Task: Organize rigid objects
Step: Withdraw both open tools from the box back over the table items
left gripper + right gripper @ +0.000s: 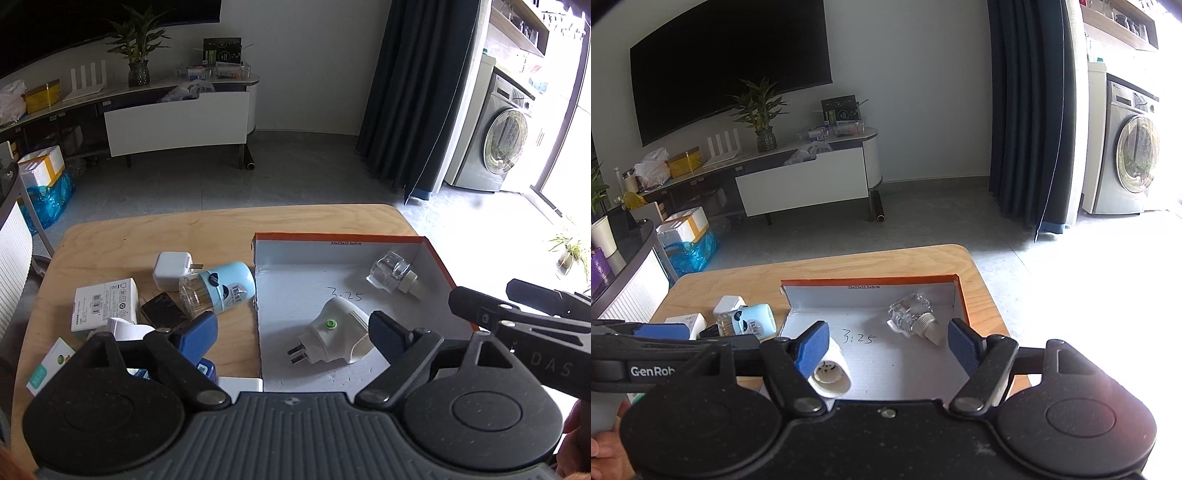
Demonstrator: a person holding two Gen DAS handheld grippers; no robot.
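Note:
A shallow white box with an orange rim (pixel 332 236) (pixel 868 280) lies on the wooden table. In it are a white plug-in device with a green button (pixel 332 334) (pixel 831 373) and a clear glass bottle with a white cap (pixel 393 275) (pixel 912 314). My left gripper (pixel 291 332) hovers open over the box's left wall, with the plug-in device lying below, between its blue pads and untouched. My right gripper (pixel 888 347) is open over the box floor, gripping nothing. Its left pad sits just above the plug-in device.
Left of the box lie a white charger cube (pixel 171 269), a light blue toothpick container (pixel 218 290) on its side, a white labelled carton (pixel 105 304) and a dark flat item (pixel 162 310). The right gripper's fingers (pixel 480 308) reach in beside the box's right wall.

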